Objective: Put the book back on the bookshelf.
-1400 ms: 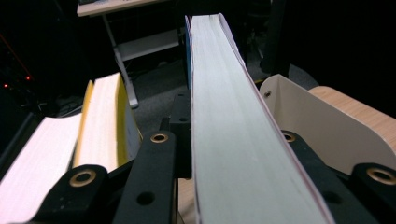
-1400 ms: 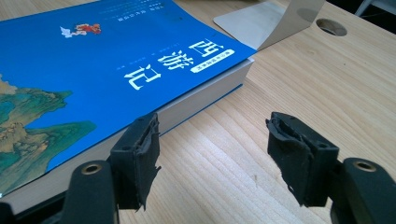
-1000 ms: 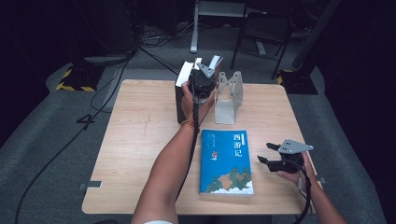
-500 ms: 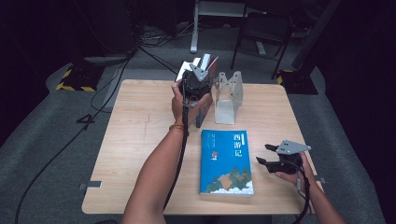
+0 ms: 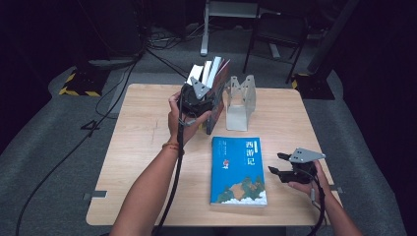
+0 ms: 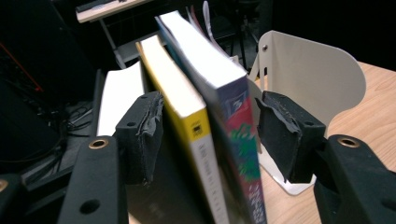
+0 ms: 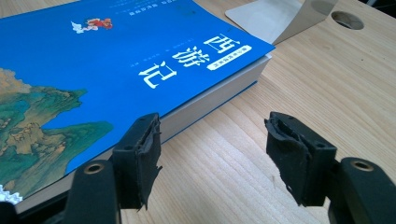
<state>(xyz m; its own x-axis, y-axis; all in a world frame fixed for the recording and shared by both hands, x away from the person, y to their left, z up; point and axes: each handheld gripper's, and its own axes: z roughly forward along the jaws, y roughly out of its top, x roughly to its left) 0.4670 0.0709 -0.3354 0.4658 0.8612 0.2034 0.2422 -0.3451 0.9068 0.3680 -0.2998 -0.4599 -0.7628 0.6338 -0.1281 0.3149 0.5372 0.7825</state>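
Left claw (image 6: 210, 135) view showing jaws just opening, straddling yellow book (image 6: 187, 116) and purple book (image 6: 229, 102), pads clear of both. High view showing books leaning beside bookend (image 5: 241, 101) at worktop (image 5: 142, 147) rear. Right claw (image 7: 215, 154) released, hanging beside blue book (image 7: 116, 60).

This looks like a lab or recording studio: a plain wooden tabletop (image 5: 147, 147) stands alone on grey carpet (image 5: 54, 147) in a dark room, with cables (image 5: 123, 83) trailing over the floor, hazard-striped tape (image 5: 78, 91) near one corner and metal stand legs (image 5: 221, 29) behind.
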